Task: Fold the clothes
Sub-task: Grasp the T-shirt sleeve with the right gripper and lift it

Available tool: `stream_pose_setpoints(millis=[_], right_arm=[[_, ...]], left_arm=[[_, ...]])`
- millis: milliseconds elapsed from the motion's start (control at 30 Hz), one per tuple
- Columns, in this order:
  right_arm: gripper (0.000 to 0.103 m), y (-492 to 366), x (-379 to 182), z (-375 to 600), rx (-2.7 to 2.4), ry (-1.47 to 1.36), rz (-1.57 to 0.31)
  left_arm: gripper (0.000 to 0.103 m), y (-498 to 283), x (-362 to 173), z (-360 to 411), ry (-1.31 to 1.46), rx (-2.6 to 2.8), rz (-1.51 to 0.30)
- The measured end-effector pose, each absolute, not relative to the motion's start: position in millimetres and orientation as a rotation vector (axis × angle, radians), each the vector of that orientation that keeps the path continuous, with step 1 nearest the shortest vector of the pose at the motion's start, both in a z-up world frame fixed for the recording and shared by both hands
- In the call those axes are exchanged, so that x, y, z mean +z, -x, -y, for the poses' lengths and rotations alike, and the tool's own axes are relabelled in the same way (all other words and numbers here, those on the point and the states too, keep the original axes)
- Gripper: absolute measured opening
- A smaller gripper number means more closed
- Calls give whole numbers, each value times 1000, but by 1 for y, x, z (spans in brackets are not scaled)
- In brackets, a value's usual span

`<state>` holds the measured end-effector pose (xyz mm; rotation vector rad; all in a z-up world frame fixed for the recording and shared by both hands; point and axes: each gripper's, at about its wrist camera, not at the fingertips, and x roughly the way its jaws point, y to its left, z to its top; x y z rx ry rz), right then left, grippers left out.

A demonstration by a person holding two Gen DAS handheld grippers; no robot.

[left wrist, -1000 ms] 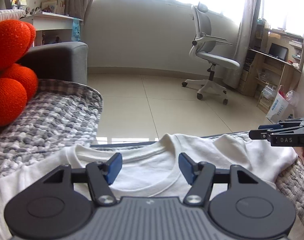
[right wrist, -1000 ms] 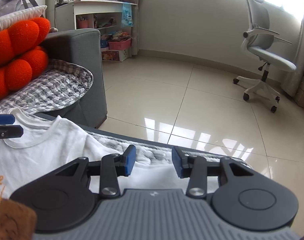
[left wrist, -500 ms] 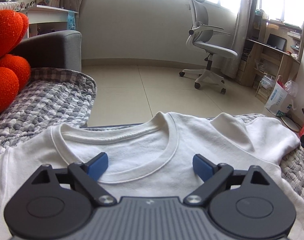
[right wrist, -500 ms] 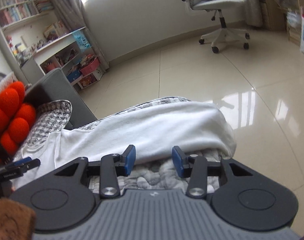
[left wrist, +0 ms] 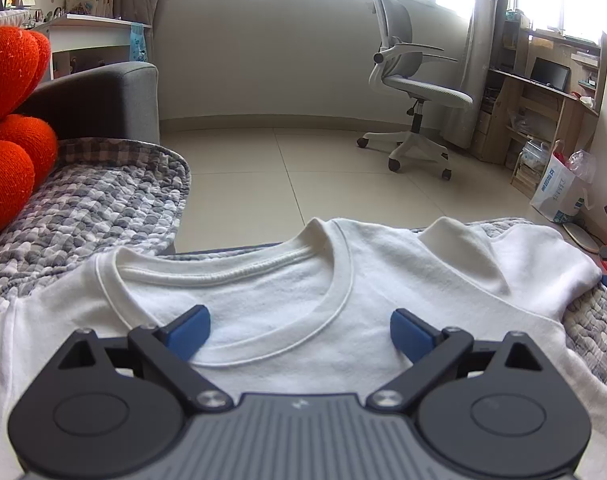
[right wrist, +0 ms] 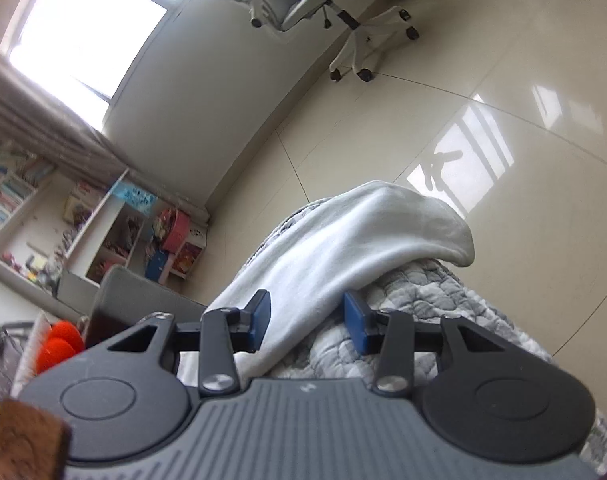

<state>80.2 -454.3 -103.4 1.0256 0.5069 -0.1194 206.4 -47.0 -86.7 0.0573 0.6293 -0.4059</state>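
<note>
1. The white T-shirt (left wrist: 287, 312) lies front-up on a grey-and-white quilted cover (left wrist: 103, 208), its round neckline facing the room and its far sleeve (right wrist: 367, 236) draped over the cover's edge toward the tiled floor (left wrist: 343, 176)

2. The left gripper (left wrist: 299, 330) sits low over the chest just below the collar, its blue pads spread wide to either side of the neckline curve; it holds nothing

3. The right gripper (right wrist: 306, 320) is tilted and stands at the sleeve side, jaws parted with a gap between the pads; the sleeve's hem edge runs between them, but the pads do not look closed on the cloth

4. Judged from this, no fold has been made yet: the shirt is flat and the next step seems to be taking hold of the sleeve side

5. Risks from here:
   - the right pads could close on the quilted cover along with the sleeve, since both lie in the gap, and the fold would drag the bedding
   - thin knit may slip from a shallow pinch, so the sleeve drops toward the floor
   - the overhanging sleeve could pull the shirt askew when lifted, as the left gripper is not pinning it
   - the orange knotted cushion (left wrist: 11, 136) sits near the left shoulder and could catch cloth swung that way
</note>
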Motion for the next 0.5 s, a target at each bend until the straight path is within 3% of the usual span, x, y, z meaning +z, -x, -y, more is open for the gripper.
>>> stream_pose_setpoints(millis=[200, 267, 500], right_arm=[[43, -72, -117, 466, -260, -1316, -420], [38, -73, -117, 466, -318, -1363, -399], [36, -76, -122, 470, -489, -1487, -322]], left_arm=[[98, -207, -86, 47, -58, -406, -630], [98, -207, -86, 48, -62, -404, -631], [98, -207, -87, 49, -70, -398, -632]])
